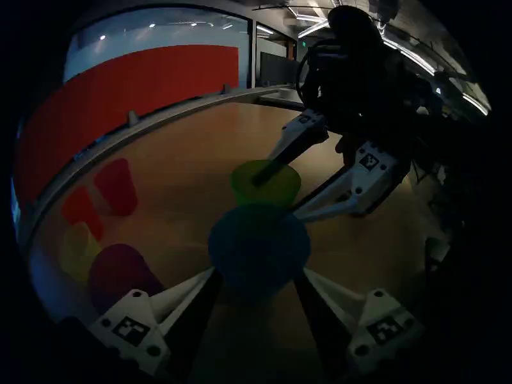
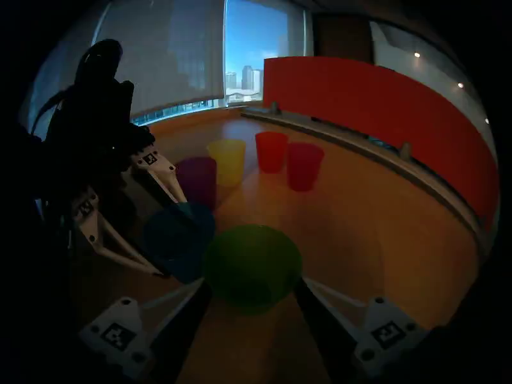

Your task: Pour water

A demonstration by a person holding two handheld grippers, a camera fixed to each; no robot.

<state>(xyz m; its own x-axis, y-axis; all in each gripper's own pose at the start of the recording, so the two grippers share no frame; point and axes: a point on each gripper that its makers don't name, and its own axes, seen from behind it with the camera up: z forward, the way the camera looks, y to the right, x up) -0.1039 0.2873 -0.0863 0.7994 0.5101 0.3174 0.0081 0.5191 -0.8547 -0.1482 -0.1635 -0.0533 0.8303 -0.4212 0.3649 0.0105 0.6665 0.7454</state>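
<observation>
The room is dim. My left gripper (image 1: 258, 276) is shut on a blue cup (image 1: 259, 248) low over the wooden table (image 1: 192, 153). Just beyond the blue cup is a green cup (image 1: 265, 184), with my right gripper (image 1: 276, 198) reaching in from the far right and shut on it. In the right gripper view the green cup (image 2: 251, 265) sits between my right gripper's (image 2: 251, 283) fingers. There the blue cup (image 2: 178, 240) is close on its left, almost touching, inside my left gripper (image 2: 173, 237). Whether either cup holds water is too dark to tell.
Several spare cups stand in a row on the table: purple (image 2: 197, 181), yellow (image 2: 226, 160), red (image 2: 271, 151) and darker red (image 2: 303, 165). A red wall panel (image 2: 384, 109) runs along the table's far edge. A person (image 1: 358, 70) stands behind the grippers.
</observation>
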